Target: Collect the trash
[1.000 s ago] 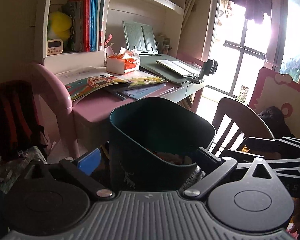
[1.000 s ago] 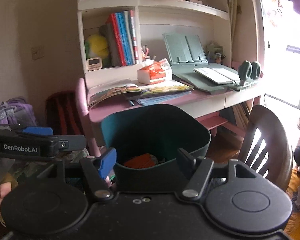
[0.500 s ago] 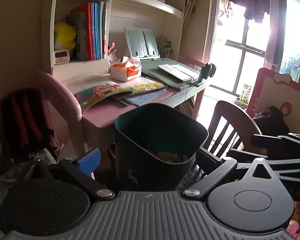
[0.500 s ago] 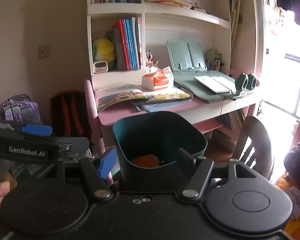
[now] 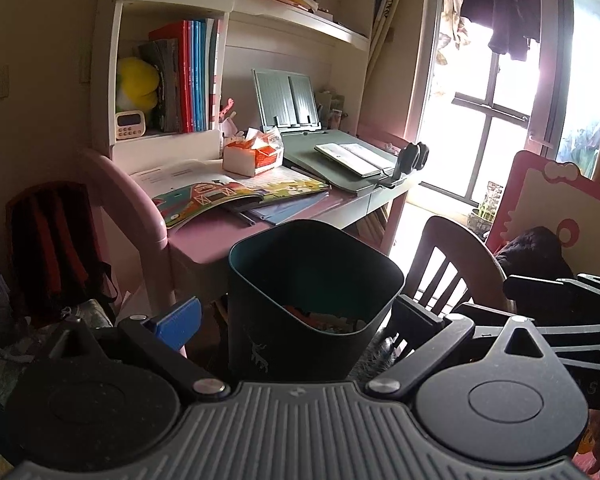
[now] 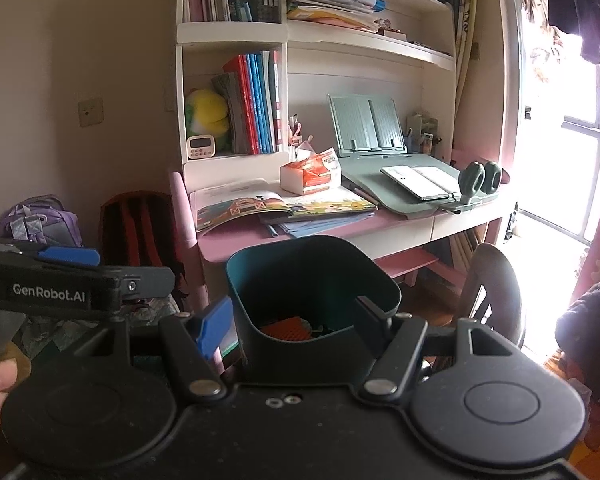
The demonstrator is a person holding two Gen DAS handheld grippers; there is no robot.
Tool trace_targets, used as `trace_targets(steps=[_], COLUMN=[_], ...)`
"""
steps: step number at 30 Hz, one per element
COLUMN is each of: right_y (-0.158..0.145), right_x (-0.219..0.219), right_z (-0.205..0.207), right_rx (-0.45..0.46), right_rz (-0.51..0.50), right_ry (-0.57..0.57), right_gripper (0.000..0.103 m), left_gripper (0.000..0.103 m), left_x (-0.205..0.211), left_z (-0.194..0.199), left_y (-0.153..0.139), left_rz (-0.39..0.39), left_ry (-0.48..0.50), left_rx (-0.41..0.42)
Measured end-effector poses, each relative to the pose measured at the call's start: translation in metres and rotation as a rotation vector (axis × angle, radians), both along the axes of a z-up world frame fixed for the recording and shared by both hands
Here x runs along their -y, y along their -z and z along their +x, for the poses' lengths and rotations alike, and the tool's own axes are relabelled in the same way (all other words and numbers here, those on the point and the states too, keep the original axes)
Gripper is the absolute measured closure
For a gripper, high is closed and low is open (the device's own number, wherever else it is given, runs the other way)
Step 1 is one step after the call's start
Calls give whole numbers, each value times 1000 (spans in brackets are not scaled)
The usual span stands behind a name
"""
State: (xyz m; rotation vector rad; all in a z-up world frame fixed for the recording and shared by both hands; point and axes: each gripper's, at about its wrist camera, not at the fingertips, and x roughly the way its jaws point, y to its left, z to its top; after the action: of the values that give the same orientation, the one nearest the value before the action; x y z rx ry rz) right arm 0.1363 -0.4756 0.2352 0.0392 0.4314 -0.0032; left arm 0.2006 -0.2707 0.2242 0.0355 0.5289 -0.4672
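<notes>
Looks like the collecting part is basically done — one dark teal bin sits right in front of the pink desk, with orange scraps already at the bottom. Both grippers flank it: left gripper and right gripper have fingers spread wide on either side of the bin walls, not pinching anything. Next move, I'd guess, is closing on the rim — or going for that one tissue pack near the desk's back edge.
</notes>
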Motion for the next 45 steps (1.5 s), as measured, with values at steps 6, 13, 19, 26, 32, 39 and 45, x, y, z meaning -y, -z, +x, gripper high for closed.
trace_targets(steps=[6,13,19,26,32,39,45], right_y=[-5,-7,-6,-4,1,4,5], right_x=[-4,-9,-16,-24,-27,-26,-24], right_z=[-8,-14,-16,-21,-24,-24,-23], right_rx=[14,17,12,14,10,1,-3], right_rz=[-9,-1,-3,-5,-1,8,13], right_ry=[-9,-28,-54,-68,-82,-81,-81], right_gripper=[37,37,37,37,37,37,37], left_gripper=[1,1,1,1,1,1,1], left_x=[-6,-11,-17,-20,-25,-28,-29], left_z=[-12,-25,-29,-37,-38,-41,-43], left_y=[0,1,4,12,17,19,21], left_rz=[14,41,42,71,59,54,58], left_ry=[1,-10,-24,-38,-35,-34,-39], left_rx=[30,75,74,84,61,65,72])
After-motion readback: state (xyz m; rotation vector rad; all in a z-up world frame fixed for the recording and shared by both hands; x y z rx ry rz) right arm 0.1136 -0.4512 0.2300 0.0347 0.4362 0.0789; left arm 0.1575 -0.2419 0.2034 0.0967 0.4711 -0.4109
